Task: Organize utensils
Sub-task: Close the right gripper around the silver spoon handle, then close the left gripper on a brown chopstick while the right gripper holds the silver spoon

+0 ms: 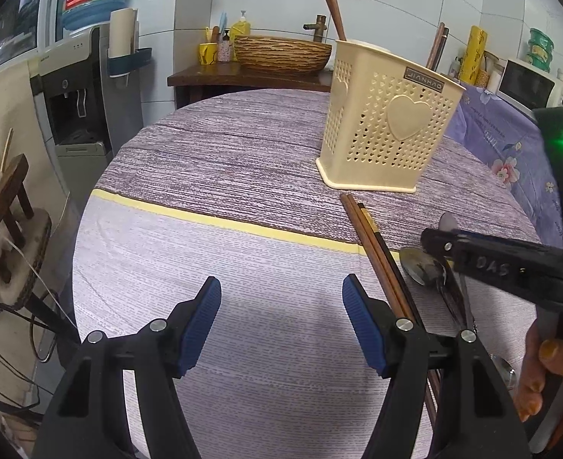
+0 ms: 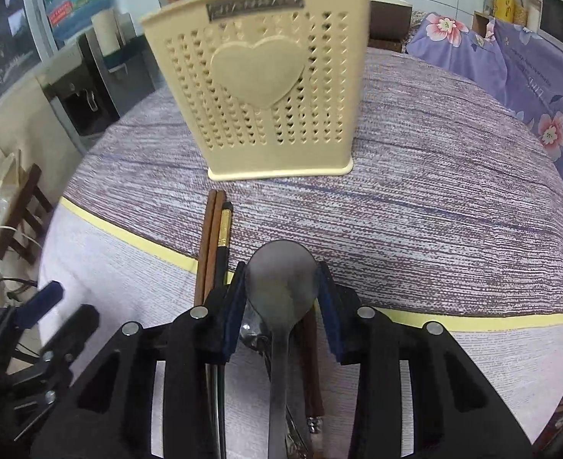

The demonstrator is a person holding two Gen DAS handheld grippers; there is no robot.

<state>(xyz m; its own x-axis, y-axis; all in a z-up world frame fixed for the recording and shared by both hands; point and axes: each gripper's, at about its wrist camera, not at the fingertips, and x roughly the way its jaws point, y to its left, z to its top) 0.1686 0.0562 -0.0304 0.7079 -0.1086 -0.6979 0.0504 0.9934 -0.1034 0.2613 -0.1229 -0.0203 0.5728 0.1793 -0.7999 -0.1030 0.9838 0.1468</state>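
A cream utensil holder (image 1: 388, 130) (image 2: 266, 88) with heart-shaped holes stands on the round table (image 1: 205, 176), with brown chopsticks (image 1: 333, 7) sticking out of it. Loose chopsticks (image 1: 373, 252) (image 2: 212, 244) lie in front of it. My right gripper (image 2: 281, 290) (image 1: 445, 241) is shut on the bowl of a metal spoon (image 2: 281, 275), one pad pressed against each side. A second spoon (image 2: 250, 332) (image 1: 421, 267) lies beneath it on the cloth. My left gripper (image 1: 281, 306) (image 2: 57, 311) hovers open over bare cloth to the left of the chopsticks, with nothing between its fingers.
A person's hand (image 1: 541, 375) holds the right gripper's handle. Beyond the table are a water dispenser (image 1: 75, 88), a woven basin (image 1: 281, 53) on a dark counter, a microwave (image 1: 526, 84) and a floral cloth (image 2: 510, 61). A wooden stool (image 1: 2, 206) stands at the left.
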